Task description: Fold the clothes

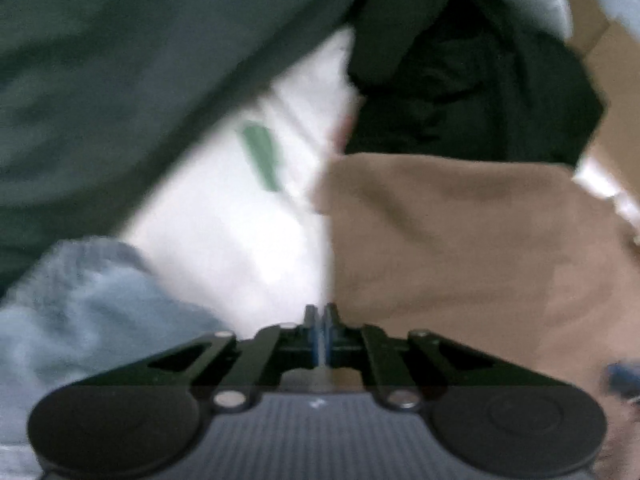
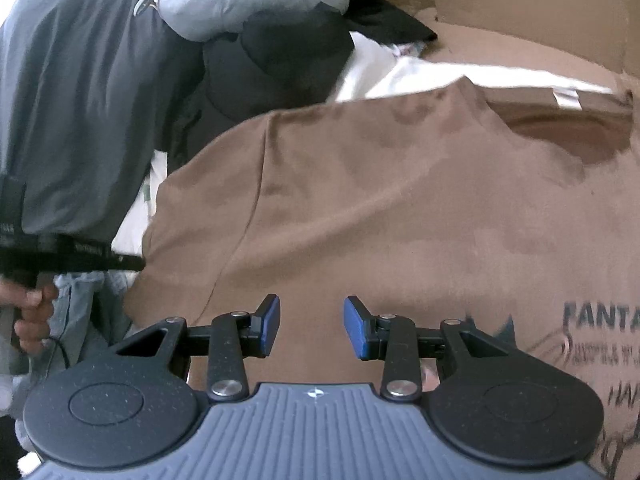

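Note:
A brown T-shirt (image 2: 380, 200) with dark printed lettering lies spread flat, its collar at the upper right. My right gripper (image 2: 312, 328) hovers over the shirt's lower middle, open, with nothing between its blue pads. In the left wrist view my left gripper (image 1: 320, 316) is shut, its fingertips meeting right on the left edge of the brown T-shirt (image 1: 460, 240). In the right wrist view the left gripper (image 2: 132, 264) reaches in from the left to the sleeve hem, held by a hand (image 2: 32, 308).
A white sheet (image 1: 240, 220) lies under the shirt. A dark grey-green garment (image 1: 100, 80) fills the left, a black garment (image 1: 460, 92) sits behind the shirt, and light blue denim (image 1: 80, 300) is at lower left. Cardboard (image 2: 520, 20) and a grey padded item (image 2: 248, 0) lie at the back.

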The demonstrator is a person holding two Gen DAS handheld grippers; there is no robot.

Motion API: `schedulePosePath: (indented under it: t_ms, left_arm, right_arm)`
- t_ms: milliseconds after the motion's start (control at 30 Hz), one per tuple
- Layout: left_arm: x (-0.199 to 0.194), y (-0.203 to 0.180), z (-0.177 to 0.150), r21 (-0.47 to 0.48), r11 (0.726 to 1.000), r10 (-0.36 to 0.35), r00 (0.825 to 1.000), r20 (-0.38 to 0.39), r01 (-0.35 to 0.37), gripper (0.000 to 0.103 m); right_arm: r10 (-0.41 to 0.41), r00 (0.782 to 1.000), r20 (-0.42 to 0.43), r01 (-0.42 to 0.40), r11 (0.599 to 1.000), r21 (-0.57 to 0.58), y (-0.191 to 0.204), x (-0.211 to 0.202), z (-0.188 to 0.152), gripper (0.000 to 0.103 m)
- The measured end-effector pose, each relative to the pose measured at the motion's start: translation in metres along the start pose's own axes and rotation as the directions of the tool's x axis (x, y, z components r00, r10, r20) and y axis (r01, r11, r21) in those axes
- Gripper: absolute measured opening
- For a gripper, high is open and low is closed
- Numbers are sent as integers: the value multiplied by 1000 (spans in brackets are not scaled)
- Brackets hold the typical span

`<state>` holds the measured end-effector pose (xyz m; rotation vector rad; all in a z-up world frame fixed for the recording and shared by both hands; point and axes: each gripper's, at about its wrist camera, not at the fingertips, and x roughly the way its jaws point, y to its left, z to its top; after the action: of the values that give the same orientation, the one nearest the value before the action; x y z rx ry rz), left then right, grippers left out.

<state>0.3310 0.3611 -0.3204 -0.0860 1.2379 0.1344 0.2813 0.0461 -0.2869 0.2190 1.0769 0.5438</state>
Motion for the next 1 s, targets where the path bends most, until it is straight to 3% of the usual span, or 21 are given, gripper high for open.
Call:
schedulePosePath:
  t_ms: [33,133,333,567,667,733,867,1000]
  left_arm:
    - [0,2,-1,-5,1000,17,1000,3,-17,4]
    - [-10,10,-1,-54,998,-24,999,33,25,8]
    - [-26,6,10,-53,996,-70,995,75,74,10]
    - [-36,-4,14,37,994,-109,985,132,105,10]
    - [-34,-5,14,55,990,-136,985,107,131,10]
    - [-34,-8,10,86,988,-138,987,85,131,10]
    - [-53,-18,-5,160,976,-155,987,35,147,10]
    - [-60,-29,-24,156,972,-179,984,-13,178,10]
  right_arm:
    - [0,1000,6,0,1000,-8,1,3,5,42]
    - [2,999,32,-1,999,-41,6,14,25,42]
    - [24,997,69,-21,999,-40,12,43,65,42]
    - [29,998,64,-22,994,-106,29,75,91,39]
    - [23,998,56,-15,991,-137,36,85,96,22]
    - [28,998,50,-20,989,-145,39,90,101,18]
    - [24,999,37,-17,986,-164,44,99,109,16]
    - [8,1000,27,-3,983,-184,52,106,118,17]
